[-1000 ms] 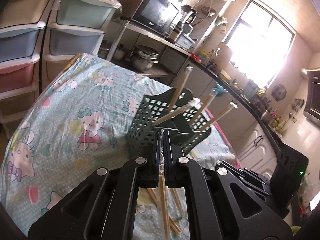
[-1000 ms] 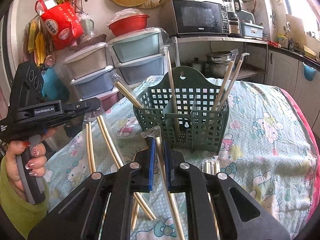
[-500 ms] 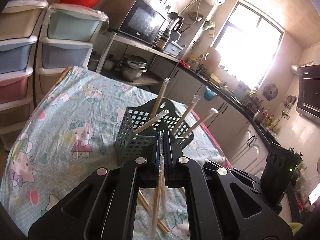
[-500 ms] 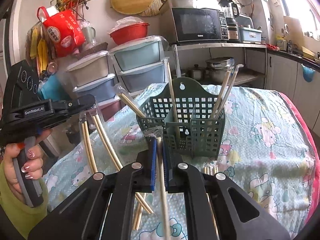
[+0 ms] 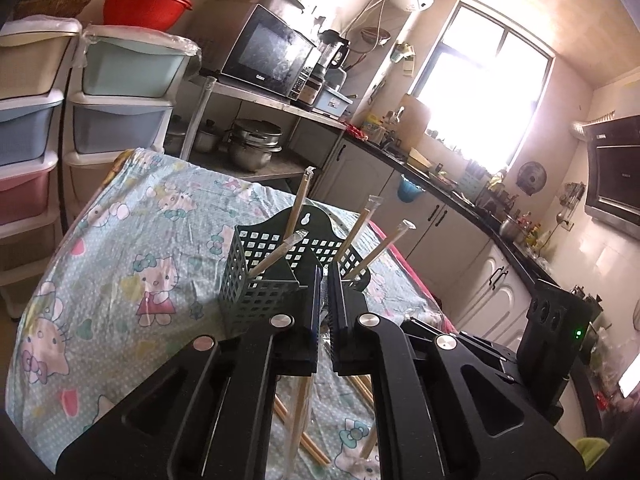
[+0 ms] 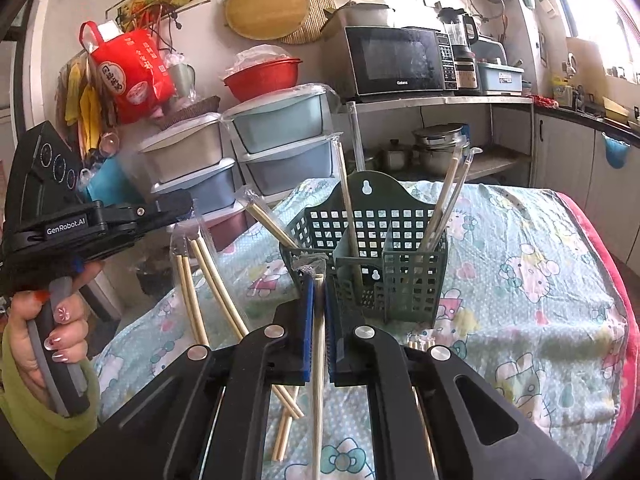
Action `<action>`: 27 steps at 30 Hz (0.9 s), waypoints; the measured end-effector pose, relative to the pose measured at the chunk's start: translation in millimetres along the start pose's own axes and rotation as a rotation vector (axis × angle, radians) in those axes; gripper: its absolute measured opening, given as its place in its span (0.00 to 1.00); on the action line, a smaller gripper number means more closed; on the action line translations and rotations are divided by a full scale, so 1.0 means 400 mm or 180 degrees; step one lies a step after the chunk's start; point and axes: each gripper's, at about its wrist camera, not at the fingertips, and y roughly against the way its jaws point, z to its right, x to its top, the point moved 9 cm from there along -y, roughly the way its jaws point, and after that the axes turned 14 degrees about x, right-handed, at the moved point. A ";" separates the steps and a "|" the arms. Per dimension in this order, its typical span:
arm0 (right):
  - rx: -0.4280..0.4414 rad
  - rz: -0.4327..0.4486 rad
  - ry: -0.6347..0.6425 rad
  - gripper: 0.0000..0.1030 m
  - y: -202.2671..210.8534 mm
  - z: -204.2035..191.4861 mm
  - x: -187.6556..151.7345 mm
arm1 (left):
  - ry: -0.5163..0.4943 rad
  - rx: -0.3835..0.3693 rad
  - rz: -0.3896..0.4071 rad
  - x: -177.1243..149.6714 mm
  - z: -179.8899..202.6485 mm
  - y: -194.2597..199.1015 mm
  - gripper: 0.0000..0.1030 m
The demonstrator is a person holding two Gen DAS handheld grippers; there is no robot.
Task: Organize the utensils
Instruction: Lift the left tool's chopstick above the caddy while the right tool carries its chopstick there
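Right gripper (image 6: 319,288), lower centre of the right wrist view: black two-finger tool with blue pads, clamped on a plastic-wrapped pair of pale wooden chopsticks (image 6: 318,364) that hangs down between the fingers.

Left gripper (image 5: 324,280), lower centre of the left wrist view: black fingers drawn close on a second plastic-wrapped chopstick pair (image 5: 298,416), which hangs below them. In the right wrist view the same tool appears at left, held by a hand with painted nails (image 6: 60,320), its wrapped pair (image 6: 188,292) dangling.

Loose wrapped chopsticks (image 6: 286,420): lying on the cloth at lower centre, beneath the grippers.

Table cover (image 5: 120,264): light blue cloth with cartoon cat print.

Dark green perforated plastic utensil caddy (image 6: 396,248): standing upright on the cloth at frame centre, divided into compartments; several wrapped chopstick pairs (image 6: 448,196) lean inside it, ends protruding above the rim.

Pastel plastic drawer towers (image 5: 124,92): upper left, behind the table.

Black microwave oven (image 6: 396,60): on a shelf, upper centre.
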 end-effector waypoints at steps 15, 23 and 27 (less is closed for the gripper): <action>-0.0011 0.0116 -0.0003 0.05 0.033 0.000 0.024 | -0.0399 0.0059 -0.0075 0.032 0.058 -0.017 0.00; -0.0016 0.0264 0.0043 0.05 0.062 -0.006 0.069 | -0.0469 0.0004 0.0027 0.076 0.097 -0.007 0.00; -0.0016 0.0345 0.0103 0.05 0.078 -0.015 0.101 | -0.0494 -0.0048 0.0076 0.101 0.120 -0.005 0.00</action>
